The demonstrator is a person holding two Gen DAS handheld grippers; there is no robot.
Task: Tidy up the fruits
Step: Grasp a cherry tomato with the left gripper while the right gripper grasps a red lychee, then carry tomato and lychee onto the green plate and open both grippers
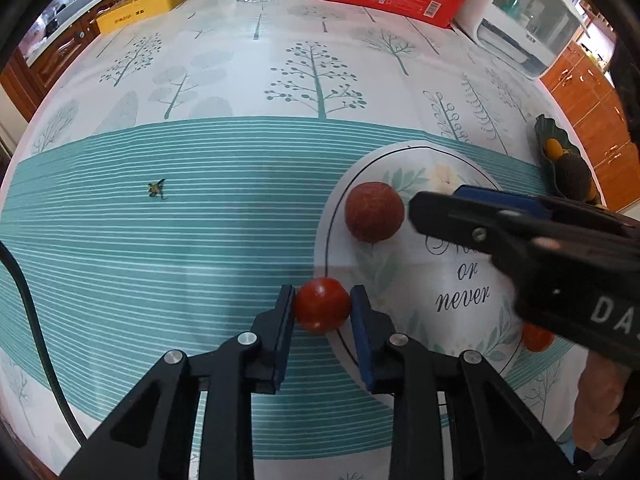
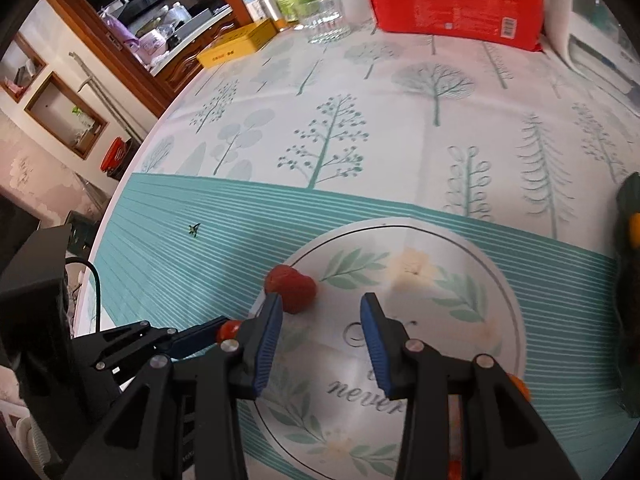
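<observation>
Tomato (image 1: pixel 322 310) beside plate (image 1: pixel 460 320) lettered "or never"

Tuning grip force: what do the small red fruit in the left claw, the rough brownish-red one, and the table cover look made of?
Small red fruit: smooth, glossy skin with a highlight, likely a cherry tomato; whether real or plastic is unclear. Brownish-red fruit: matte, finely pebbled skin, no shine. Table cover: printed sheet with soft sheen, probably vinyl or coated cloth. Left claw pads: blue, matte, rubber-like.

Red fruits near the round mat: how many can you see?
2. A small tomato sits at the mat's left edge, gripped in the left tool. A rough reddish-brown fruit lies on the mat. Others may be hidden.
</observation>
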